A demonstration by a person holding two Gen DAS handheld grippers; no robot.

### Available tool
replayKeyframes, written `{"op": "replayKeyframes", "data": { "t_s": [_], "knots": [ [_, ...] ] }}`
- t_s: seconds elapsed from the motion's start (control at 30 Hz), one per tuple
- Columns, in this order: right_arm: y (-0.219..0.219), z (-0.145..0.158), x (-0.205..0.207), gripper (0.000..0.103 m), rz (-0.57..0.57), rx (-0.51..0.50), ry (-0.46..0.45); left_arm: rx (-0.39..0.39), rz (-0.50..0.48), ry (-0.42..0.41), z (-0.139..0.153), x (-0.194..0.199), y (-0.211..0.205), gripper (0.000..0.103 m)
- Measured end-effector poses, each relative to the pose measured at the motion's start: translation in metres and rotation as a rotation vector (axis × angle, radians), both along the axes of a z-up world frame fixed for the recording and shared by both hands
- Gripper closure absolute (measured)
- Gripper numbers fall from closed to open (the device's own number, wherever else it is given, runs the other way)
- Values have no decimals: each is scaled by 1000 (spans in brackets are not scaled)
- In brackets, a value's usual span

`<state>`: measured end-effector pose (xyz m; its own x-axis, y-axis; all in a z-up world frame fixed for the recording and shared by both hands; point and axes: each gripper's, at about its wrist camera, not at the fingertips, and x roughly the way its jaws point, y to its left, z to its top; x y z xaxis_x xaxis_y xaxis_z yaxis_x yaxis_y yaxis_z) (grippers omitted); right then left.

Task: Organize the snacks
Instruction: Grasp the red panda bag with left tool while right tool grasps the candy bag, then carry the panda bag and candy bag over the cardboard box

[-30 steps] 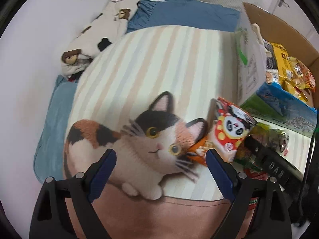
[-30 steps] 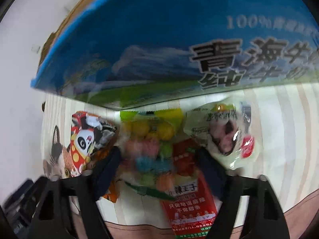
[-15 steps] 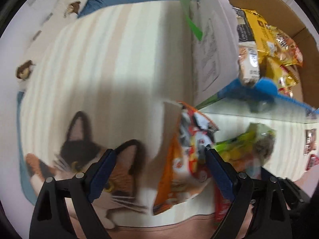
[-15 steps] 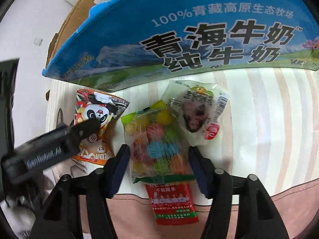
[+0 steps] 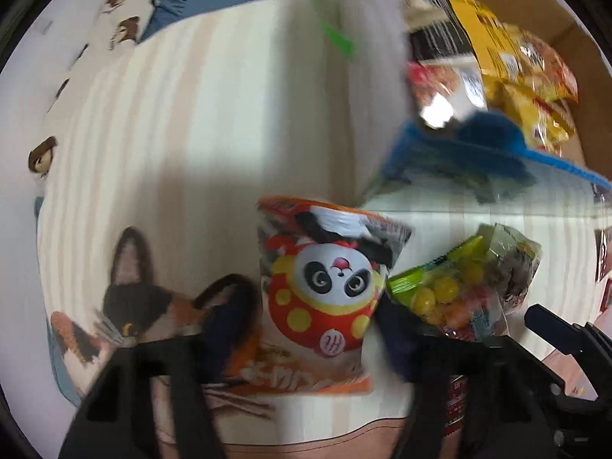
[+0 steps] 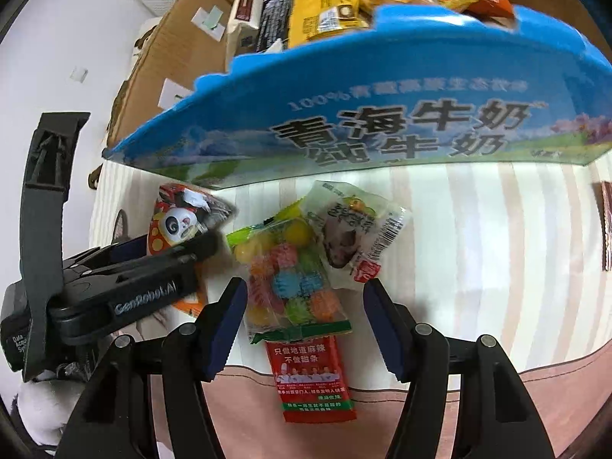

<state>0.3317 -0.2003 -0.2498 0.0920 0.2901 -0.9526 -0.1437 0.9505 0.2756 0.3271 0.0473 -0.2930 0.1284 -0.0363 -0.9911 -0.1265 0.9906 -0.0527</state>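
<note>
Four snack packets lie in front of you on the striped cat-print blanket [image 6: 478, 237], just this side of the open cardboard box [image 6: 382, 122] with the blue printed front. Your left gripper [image 5: 317, 329] points straight down over the panda packet [image 5: 325, 290]; its jaws have just been closing, and the packet now sits between the two blue pads. They look to be against its sides — but the left wrist view is smeared with motion, so you cannot tell whether they truly press on it. Seen from the right wrist camera, that gripper [image 6: 179, 244] reaches in from the left and one black finger lies across the packet's lower half. Your right gripper [image 6: 304, 323] hangs above the candy bag [image 6: 287, 271] with its fingers spread, a pad on either side of the bag and clear of it — nothing is held. The candy bag lies just right of the panda packet; a clear packet with a dark snack inside [image 6: 355, 233] overlaps its upper right corner, and a red sachet [image 6: 310, 375] sticks out from under its lower edge toward you. Inside the box, yellow, black and orange packets [image 6: 325, 4] are already piled against the front wall.
</note>
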Motion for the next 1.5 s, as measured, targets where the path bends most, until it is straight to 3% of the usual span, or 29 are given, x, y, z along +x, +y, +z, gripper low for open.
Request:
{"op": "replayKeyframes", "data": {
  "t_s": [0.17,0.33,0.5,0.73,0.9,1.03,1.17,1.3,1.5],
  "knots": [
    [35,-13,8,37,71,-30,12,0,112,5,7,-30,17,55],
    [62,-36,11,41,165,-151,18,-20,171,29,2,-62,22,55],
    [71,-41,-3,45,208,-183,10,-40,204,36,0,-87,16,55],
    [43,-39,-35,45,193,-140,85,-13,185,56,-11,-116,-2,55],
    [31,-53,-31,42,129,-86,132,30,177,85,-22,-97,-18,53],
    [31,-62,-30,42,128,-117,110,47,166,75,-22,-94,-26,53],
    [48,-64,-36,49,122,-118,64,49,172,46,-7,-88,-34,59],
    [35,-54,-51,49,98,-95,34,11,182,27,9,-100,-28,62],
    [24,-26,-61,49,55,-13,-7,-33,159,-15,41,-109,-58,62]
  ]
}}
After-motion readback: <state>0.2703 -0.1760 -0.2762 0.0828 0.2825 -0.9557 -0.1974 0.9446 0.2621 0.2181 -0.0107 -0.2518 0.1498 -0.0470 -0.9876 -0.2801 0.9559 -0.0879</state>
